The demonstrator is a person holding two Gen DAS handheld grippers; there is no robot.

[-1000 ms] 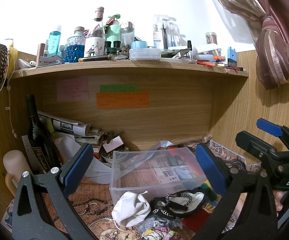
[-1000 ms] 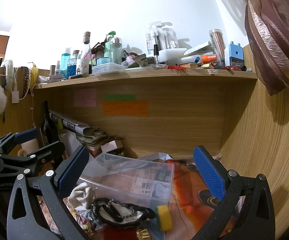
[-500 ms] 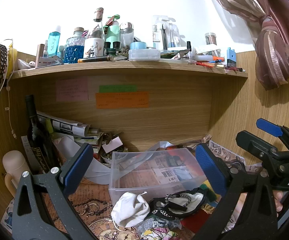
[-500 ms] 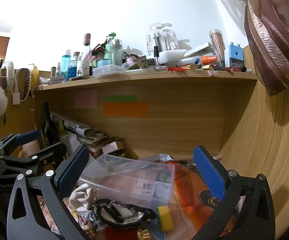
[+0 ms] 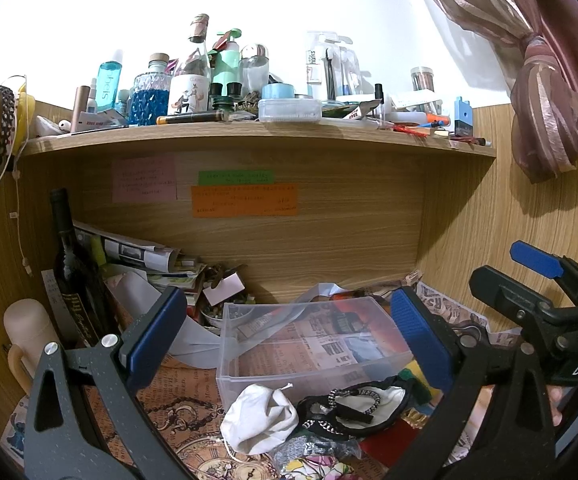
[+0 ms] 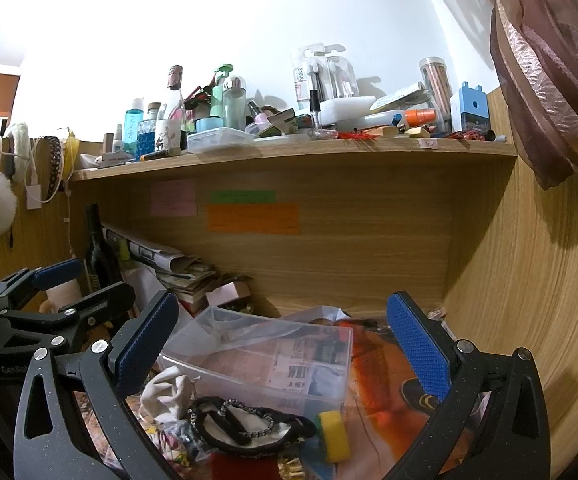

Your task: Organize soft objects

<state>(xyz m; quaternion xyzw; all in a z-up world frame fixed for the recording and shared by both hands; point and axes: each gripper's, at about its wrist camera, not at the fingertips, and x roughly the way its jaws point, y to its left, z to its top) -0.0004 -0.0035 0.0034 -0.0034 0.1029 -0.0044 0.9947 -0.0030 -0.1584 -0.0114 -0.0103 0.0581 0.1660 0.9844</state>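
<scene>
- While both tongs are hanging spread wide with nothing between their blue pads, the left tongs point(image 5: 289, 332) are framing the lower centre of the left wrist view, and the right tongs point(image 6: 283, 336) are doing the same in the right wrist view.
- Sitting at lower centre on the table point(image 5: 177, 404), the clear plastic bin point(image 5: 309, 344) is holding no soft items.
- Just in front of the bin, a white cloth pouch point(image 5: 259, 416) is lying crumpled, touching a black-and-white beaded piece point(image 5: 353, 404) to its right.
- At the bottom edge, a floral fabric scrap point(image 5: 317, 466) is peeking into the frame.
- In the right wrist view, a yellow sponge point(image 6: 335, 434) is resting against the bin's near right corner.
</scene>
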